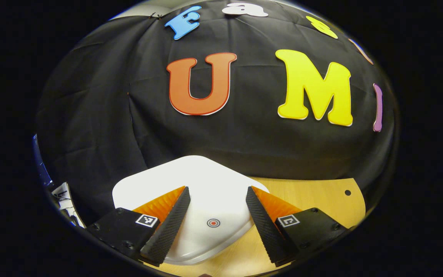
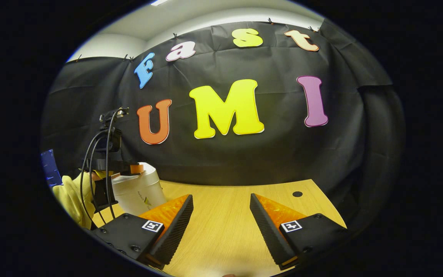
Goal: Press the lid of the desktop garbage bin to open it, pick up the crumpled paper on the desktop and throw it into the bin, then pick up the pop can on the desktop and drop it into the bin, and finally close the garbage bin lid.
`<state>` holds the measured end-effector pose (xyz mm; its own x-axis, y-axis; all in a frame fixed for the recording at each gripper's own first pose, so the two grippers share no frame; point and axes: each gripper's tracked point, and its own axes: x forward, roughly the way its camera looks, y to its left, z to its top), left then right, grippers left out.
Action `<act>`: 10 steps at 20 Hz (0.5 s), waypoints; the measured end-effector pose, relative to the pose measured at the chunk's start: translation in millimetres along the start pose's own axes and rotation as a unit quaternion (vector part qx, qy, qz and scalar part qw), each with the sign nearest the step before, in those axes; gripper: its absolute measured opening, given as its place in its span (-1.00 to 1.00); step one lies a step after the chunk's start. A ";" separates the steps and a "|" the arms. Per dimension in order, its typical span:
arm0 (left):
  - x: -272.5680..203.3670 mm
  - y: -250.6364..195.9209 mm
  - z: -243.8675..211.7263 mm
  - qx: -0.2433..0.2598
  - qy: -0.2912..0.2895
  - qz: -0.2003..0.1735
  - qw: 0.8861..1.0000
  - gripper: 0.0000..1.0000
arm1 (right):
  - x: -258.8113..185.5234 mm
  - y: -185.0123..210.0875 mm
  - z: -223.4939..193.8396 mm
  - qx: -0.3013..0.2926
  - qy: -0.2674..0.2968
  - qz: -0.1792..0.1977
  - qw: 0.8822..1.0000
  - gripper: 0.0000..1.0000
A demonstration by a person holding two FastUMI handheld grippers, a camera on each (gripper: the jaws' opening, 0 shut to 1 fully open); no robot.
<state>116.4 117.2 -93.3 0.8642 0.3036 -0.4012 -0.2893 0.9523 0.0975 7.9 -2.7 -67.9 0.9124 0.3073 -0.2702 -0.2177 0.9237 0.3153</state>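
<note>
The white lid of the bin is seen right under the left gripper, in the left gripper view. The gripper is held wide open, with nothing between its fingers, and the little red button mark on the lid sits in the gap between the tips. It is likely held this way so that the lid can be pushed down at that spot. Whether the lid is being touched cannot be told. In the right gripper view, the bin is seen standing at the far left of the wooden table, close to the black cloth wall, with the other gripper and a yellow sleeve over it. The right gripper is also held wide open with nothing in it, and is kept well apart from the bin, likely so it stays out of the way. The lid looks shut.
</note>
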 end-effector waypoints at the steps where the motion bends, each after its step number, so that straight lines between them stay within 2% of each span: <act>1: -0.5 1.2 -1.5 -0.004 0.001 0.000 1.000 0.94 | -0.2 0.0 0.1 -0.001 -0.001 0.003 1.000 0.89; 4: -0.5 0.9 -3.2 -0.028 -0.016 -0.004 0.999 0.96 | -0.7 0.8 2.2 -0.001 -0.003 0.011 1.000 0.89; 7: -1.3 0.4 -2.3 -0.015 -0.011 0.007 1.000 0.96 | -3.2 4.7 4.8 -0.007 -0.005 0.019 1.000 0.89; 10: -5.2 -0.1 2.9 -0.006 -0.034 0.013 0.999 0.94 | -4.2 9.4 6.4 -0.017 -0.011 0.021 1.000 0.89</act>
<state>113.1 115.6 -88.6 0.8825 0.3299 -0.3353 -0.3163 0.9438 0.0959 4.2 3.2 -58.0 0.9094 0.3416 -0.2374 -0.2677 0.9174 0.2945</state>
